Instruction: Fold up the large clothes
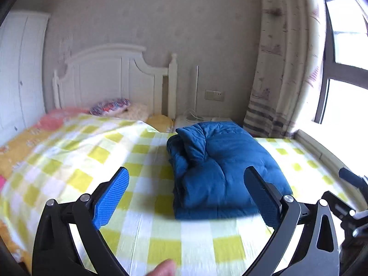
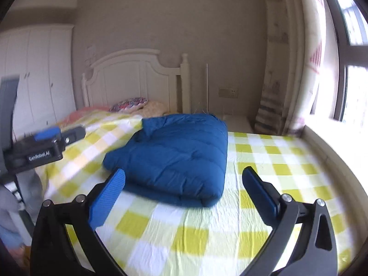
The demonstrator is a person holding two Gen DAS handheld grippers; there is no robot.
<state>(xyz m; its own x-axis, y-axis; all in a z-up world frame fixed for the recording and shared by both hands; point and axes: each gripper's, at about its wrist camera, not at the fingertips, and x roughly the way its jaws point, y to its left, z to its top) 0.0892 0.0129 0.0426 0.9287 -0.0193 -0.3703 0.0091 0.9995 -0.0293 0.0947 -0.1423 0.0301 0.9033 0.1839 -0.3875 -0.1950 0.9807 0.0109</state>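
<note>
Blue padded coat [image 2: 174, 154] folded on checked bed [image 2: 276, 161], apparently finished; left gripper [image 1: 186, 197] and right gripper [image 2: 184, 195] spread, empty.

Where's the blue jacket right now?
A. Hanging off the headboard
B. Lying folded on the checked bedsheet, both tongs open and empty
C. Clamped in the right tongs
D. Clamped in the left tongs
B: the jacket lies folded on the bedsheet, beyond the open, empty left tongs and right tongs.

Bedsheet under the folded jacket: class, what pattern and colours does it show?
The bedsheet is a yellow-green and white check, clearest in the right wrist view.
</note>
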